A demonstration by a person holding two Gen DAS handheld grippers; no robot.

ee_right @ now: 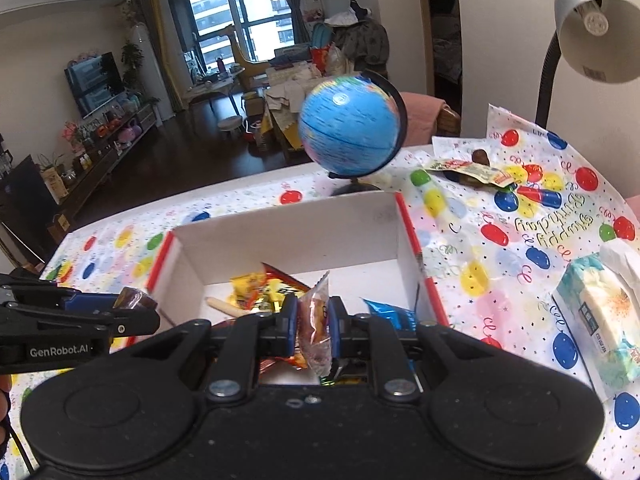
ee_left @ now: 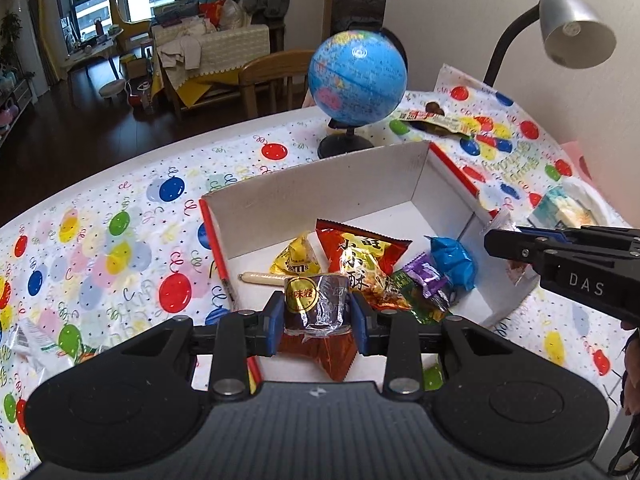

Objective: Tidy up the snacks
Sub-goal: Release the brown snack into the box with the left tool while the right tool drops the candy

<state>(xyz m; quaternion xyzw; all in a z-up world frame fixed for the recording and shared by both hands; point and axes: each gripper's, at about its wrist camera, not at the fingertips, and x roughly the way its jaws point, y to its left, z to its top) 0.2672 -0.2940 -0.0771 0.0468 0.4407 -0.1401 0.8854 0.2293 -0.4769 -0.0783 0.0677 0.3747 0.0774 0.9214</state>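
Above the near edge of the white box [ee_left: 280,196], the left gripper [ee_left: 316,312] has its jaws clamped on a brown foil-wrapped roll snack [ee_left: 314,304]. At three o'clock from it, over the box's right wall, the right gripper [ee_right: 314,320] has its jaws pressed shut on a clear-wrapped snack [ee_right: 316,312]. Inside the box lie a red crisp packet [ee_left: 360,256], a yellow sweet bag [ee_left: 294,258] and a blue packet [ee_left: 454,258]. At twelve o'clock beyond the box, a globe [ee_left: 356,76] stands on the balloon-patterned surface [ee_left: 100,232].
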